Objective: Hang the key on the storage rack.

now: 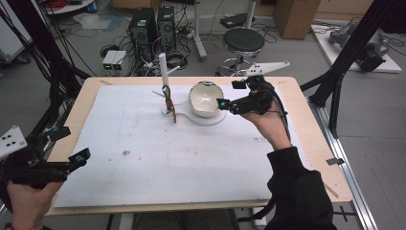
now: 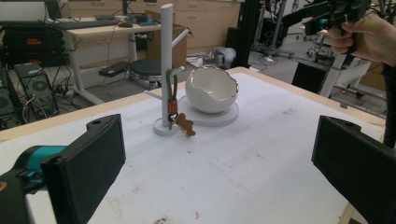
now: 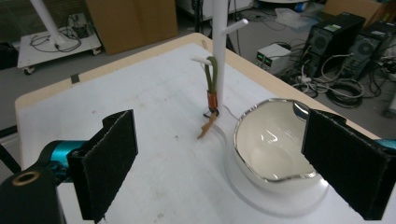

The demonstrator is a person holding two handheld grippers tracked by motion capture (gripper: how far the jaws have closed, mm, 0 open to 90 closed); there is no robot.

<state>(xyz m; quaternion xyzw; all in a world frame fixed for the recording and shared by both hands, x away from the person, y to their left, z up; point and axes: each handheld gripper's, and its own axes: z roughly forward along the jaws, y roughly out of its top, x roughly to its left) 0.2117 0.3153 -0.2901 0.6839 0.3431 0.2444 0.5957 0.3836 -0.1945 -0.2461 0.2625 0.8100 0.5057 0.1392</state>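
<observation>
A white peg stand rises at the back middle of the white mat. From one of its pegs hangs a keychain with a green loop, an orange clip and a brown charm that touches the mat. Just right of the stand, a white egg-shaped bowl sits on a round white base. My right gripper hovers open beside the bowl's right side, nothing between its jaws. My left gripper is open and empty at the table's front left corner.
The white mat covers most of the wooden table. Beyond the far edge stand a round stool, computer towers and tangled cables. A black frame post rises at the right.
</observation>
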